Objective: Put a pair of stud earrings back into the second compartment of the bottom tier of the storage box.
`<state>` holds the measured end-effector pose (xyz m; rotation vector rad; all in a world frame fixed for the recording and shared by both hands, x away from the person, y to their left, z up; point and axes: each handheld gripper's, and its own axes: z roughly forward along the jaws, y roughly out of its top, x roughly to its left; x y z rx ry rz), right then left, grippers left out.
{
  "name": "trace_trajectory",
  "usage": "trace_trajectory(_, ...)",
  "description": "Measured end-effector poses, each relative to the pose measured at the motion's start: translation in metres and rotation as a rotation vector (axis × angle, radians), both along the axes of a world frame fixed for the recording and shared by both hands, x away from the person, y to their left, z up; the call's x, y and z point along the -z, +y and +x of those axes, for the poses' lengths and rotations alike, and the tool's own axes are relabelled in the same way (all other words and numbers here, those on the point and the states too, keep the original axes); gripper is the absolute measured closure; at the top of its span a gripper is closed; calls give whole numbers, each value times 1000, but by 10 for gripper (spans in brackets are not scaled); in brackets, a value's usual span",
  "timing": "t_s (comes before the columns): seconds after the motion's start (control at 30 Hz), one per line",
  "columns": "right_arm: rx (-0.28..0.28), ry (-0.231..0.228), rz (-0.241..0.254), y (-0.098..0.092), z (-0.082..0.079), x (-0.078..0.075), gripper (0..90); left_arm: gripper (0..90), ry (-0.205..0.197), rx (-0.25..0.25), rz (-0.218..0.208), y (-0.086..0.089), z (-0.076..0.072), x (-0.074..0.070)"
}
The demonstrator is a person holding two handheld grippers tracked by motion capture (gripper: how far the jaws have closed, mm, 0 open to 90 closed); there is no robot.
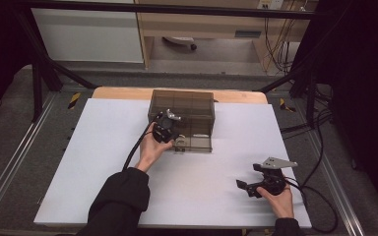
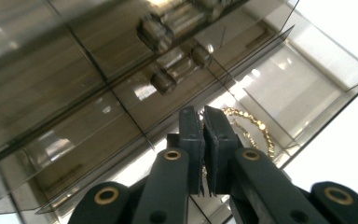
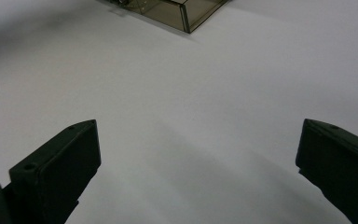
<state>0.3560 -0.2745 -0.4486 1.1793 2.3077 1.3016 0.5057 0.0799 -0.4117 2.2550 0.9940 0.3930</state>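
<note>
High view: the left gripper [image 1: 170,129] is at the box's [image 1: 197,101] pulled-out drawer [image 1: 197,143].

Left gripper view: jaws clenched on a gold chain [image 2: 254,126] hanging into the drawer; release remains.

Right gripper view: the right gripper [image 3: 198,168] is spread wide, idle.

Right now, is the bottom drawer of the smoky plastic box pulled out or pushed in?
Pulled out. In the high view the drawer juts from the box toward the person; the left gripper view shows a gold chain lying in it.
</note>
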Motion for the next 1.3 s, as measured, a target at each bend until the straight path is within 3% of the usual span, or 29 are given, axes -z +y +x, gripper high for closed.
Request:
trace_trajectory(0.4, 2, 2, 6, -1, 0, 0, 6, 849, 19, 11, 4, -7, 2, 11)
trace_trajectory(0.63, 4, 1, 9, -1, 0, 0, 6, 740, 12, 10, -25, 0, -5, 3)
trace_trajectory(0.93, 6, 2, 8, -1, -1, 0, 6, 630, -20, 49, -44, 12, -23, -12)
trace_trajectory(1.13, 5, -2, 9, -1, -1, -1, 6, 505, -55, 56, -40, 21, -38, -19)
trace_trajectory(1.3, 5, -3, 12, -1, -1, -1, 6, 380, -62, 52, -52, 35, -53, -23)
